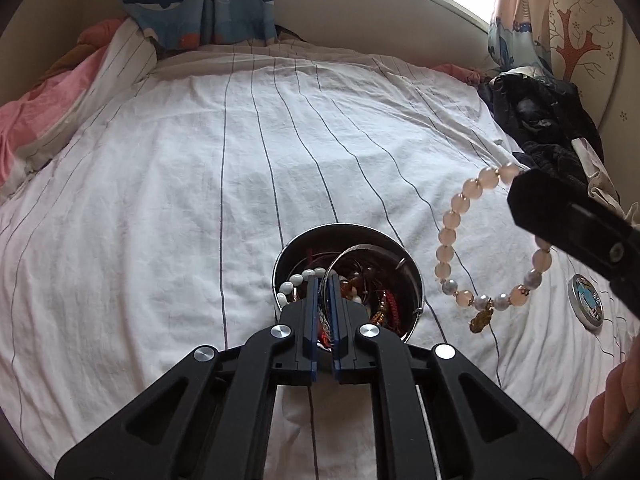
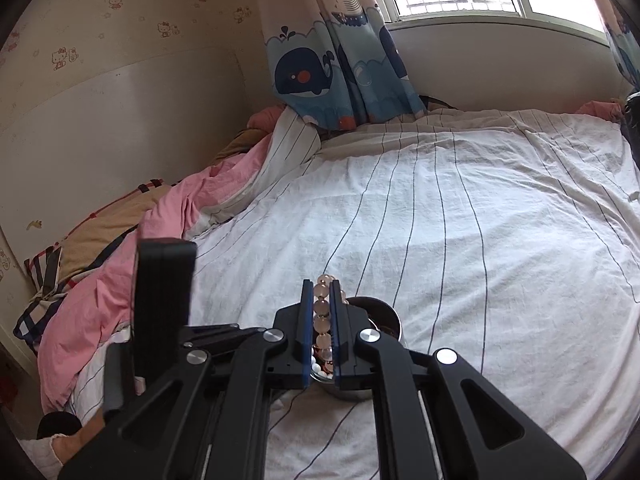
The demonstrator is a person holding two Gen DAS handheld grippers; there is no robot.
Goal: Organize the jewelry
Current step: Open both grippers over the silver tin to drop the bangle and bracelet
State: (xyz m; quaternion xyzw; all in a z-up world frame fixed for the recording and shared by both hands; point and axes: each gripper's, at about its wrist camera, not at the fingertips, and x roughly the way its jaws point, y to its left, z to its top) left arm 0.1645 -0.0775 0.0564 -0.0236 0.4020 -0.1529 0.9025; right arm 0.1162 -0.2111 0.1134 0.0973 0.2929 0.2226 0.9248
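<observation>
A round metal tin (image 1: 408,268) full of mixed bracelets and beads sits on the striped white bedsheet (image 1: 200,180). My left gripper (image 1: 325,282) is shut on the tin's near rim, with a silver bangle (image 1: 352,250) between its fingers. My right gripper (image 2: 323,288) is shut on a pink beaded bracelet (image 2: 322,322) and holds it in the air; the bracelet hangs as a loop with a gold charm in the left wrist view (image 1: 452,220), to the right of the tin. The tin shows partly behind my right fingers (image 2: 384,312).
The tin's round lid (image 1: 585,300) with a printed top lies on the sheet at the right. Dark clothes (image 1: 540,120) are piled at the bed's far right. A pink quilt (image 2: 120,260) lies along the left. The left gripper's body (image 2: 164,300) stands at left.
</observation>
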